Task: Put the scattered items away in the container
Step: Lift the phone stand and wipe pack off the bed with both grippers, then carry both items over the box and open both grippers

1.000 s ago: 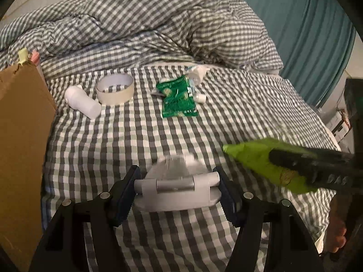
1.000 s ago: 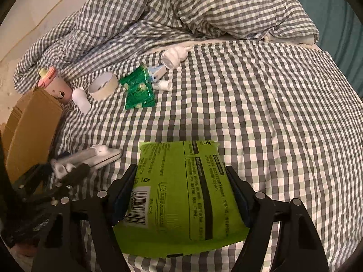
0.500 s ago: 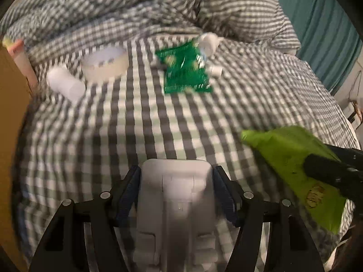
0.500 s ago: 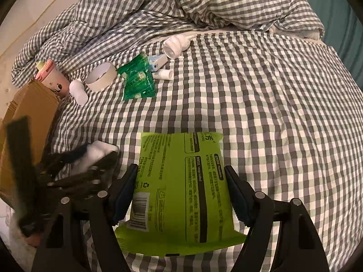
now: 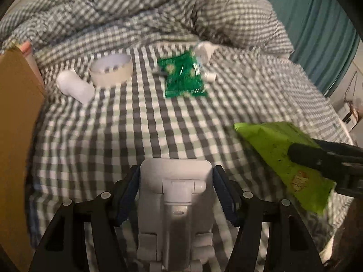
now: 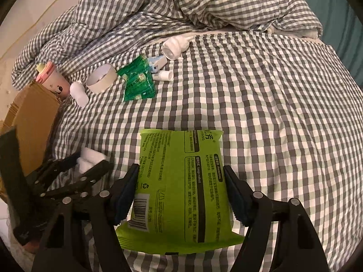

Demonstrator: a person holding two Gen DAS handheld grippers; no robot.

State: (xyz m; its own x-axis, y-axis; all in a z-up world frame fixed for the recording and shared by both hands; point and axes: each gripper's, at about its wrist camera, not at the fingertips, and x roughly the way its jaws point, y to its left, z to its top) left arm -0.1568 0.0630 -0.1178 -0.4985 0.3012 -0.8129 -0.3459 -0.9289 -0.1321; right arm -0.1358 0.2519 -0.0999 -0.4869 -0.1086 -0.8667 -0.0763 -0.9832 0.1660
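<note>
My left gripper [image 5: 175, 176] is shut on a white folding stand [image 5: 175, 206], which runs lengthwise between the blue pads above the checked bed sheet. The stand [image 6: 90, 156] also shows in the right wrist view, beside the brown cardboard box [image 6: 34, 113]. The right gripper [image 6: 180, 181] has a bright green wipes pack [image 6: 181, 158] between its pads. Its jaws are closing a little on the pack, which is held off the sheet [image 5: 272, 145]. The box wall [image 5: 15, 136] stands at the left.
Farther up the bed lie a tape roll [image 5: 111, 72], a white bottle [image 5: 74, 87], a dark green sachet [image 5: 183, 77], a small tube [image 6: 163, 76] and a white rolled item [image 6: 175, 44]. A pink cup [image 6: 53, 80] stands behind the box. A rumpled checked duvet [image 6: 204, 2] lies behind.
The white stand showed crosswise in the left jaws a second ago and now lies lengthwise, filling them. The left gripper has swung and dipped. The right gripper and its pack have hardly moved.
</note>
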